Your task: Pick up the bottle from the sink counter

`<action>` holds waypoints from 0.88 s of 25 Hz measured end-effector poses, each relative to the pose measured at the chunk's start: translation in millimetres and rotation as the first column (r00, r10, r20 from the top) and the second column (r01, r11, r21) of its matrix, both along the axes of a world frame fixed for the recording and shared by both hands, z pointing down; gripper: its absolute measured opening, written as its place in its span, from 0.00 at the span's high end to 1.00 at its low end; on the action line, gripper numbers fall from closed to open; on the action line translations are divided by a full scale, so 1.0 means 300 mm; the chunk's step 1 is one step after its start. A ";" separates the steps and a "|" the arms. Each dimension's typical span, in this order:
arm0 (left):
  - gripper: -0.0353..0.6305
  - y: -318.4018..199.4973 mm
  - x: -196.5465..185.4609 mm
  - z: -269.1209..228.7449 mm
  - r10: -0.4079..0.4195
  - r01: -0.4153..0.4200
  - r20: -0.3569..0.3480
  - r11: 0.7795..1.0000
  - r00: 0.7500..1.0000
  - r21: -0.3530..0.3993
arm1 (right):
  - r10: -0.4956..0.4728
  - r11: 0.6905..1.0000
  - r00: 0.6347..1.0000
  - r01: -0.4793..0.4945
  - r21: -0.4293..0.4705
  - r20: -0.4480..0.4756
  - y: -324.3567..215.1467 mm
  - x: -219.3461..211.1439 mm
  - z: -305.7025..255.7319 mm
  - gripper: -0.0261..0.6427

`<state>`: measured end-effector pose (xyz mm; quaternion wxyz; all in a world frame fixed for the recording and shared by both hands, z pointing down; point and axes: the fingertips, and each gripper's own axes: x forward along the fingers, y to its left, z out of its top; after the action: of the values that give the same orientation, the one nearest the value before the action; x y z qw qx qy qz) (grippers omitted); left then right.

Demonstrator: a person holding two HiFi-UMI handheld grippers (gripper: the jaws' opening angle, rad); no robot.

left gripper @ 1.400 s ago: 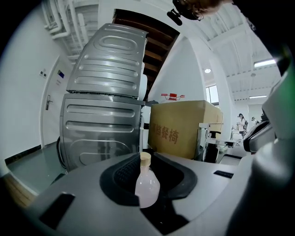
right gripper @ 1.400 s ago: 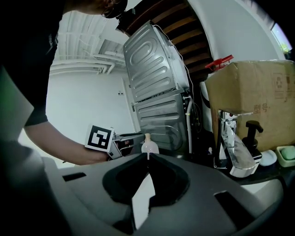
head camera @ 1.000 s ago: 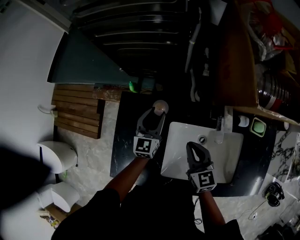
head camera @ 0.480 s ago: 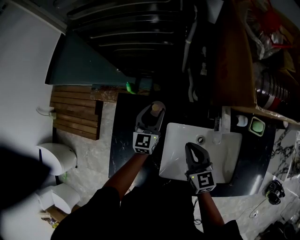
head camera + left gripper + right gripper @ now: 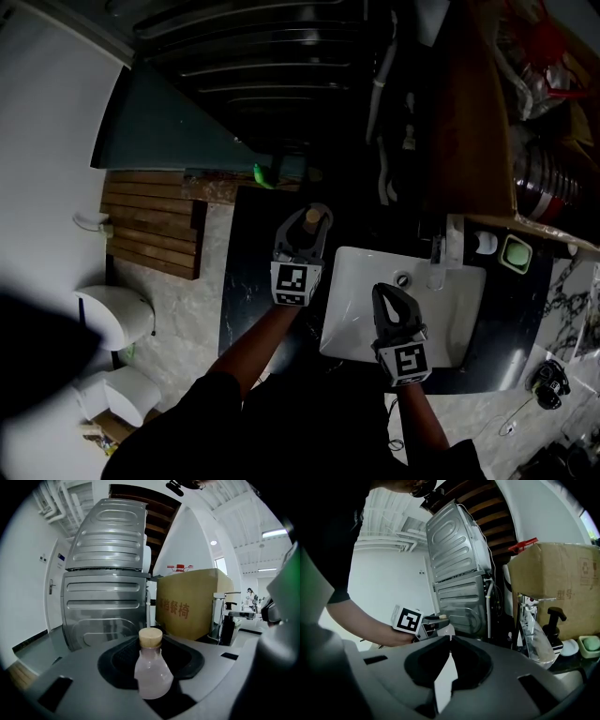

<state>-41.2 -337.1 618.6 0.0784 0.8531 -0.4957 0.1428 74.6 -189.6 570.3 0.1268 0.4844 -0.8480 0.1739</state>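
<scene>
Head view: the left gripper [image 5: 307, 225] flanks the bottle [image 5: 314, 215], which stands on the dark counter [image 5: 246, 281] left of the glossy white sink [image 5: 354, 314]. Only its round cap shows. The right gripper [image 5: 392, 292] hangs over the basin.

Left gripper view: the bottle is translucent and flask-shaped with a cork-coloured stopper [image 5: 151, 637]. Its long axis is vertical, neck up. The jaws have just been closing and bear on its sides.

Right gripper view: the jaws are pressed together, empty. A chrome tap [image 5: 528, 620] shows.
</scene>
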 end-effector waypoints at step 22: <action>0.73 0.133 -0.035 -0.051 0.042 -0.042 -0.010 0.999 0.999 0.005 | 0.059 0.998 0.997 -0.060 0.010 0.048 0.057 -0.003 -0.052 0.90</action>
<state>-51.6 -297.2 603.4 0.0756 0.8642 -0.4777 0.1390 73.7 -172.4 554.8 0.0984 0.5059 -0.8370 0.1842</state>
